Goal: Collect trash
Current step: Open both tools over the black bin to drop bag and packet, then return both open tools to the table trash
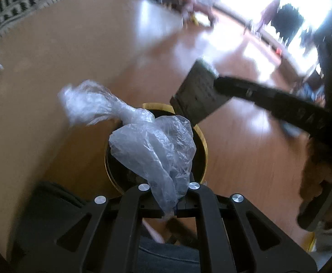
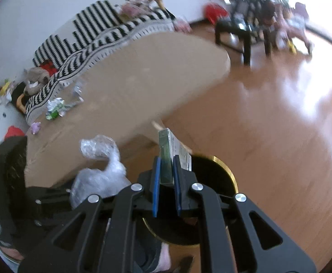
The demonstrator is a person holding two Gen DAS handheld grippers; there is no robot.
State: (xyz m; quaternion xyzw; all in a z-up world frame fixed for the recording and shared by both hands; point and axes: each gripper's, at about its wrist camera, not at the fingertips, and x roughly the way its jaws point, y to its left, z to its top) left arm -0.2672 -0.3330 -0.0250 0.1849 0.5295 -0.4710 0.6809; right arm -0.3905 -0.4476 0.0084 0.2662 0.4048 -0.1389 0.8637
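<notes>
Left gripper (image 1: 173, 207) jaws clamped on plastic bag (image 1: 156, 145), right gripper (image 2: 166, 191) on carton (image 2: 169, 157), over bin (image 2: 222, 166).

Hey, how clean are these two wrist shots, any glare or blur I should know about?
Left wrist view: the window at upper right is blown out white, glare streaks the floor, and the small box in the right gripper is motion-smeared. Right wrist view: sharper on the box, floor glare at right, fisheye bending the table edge.

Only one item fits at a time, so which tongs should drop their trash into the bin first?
Left, probably. The left tongs hold the plastic bag right over the bin mouth. The right tongs hold the carton nearer the rim.
</notes>
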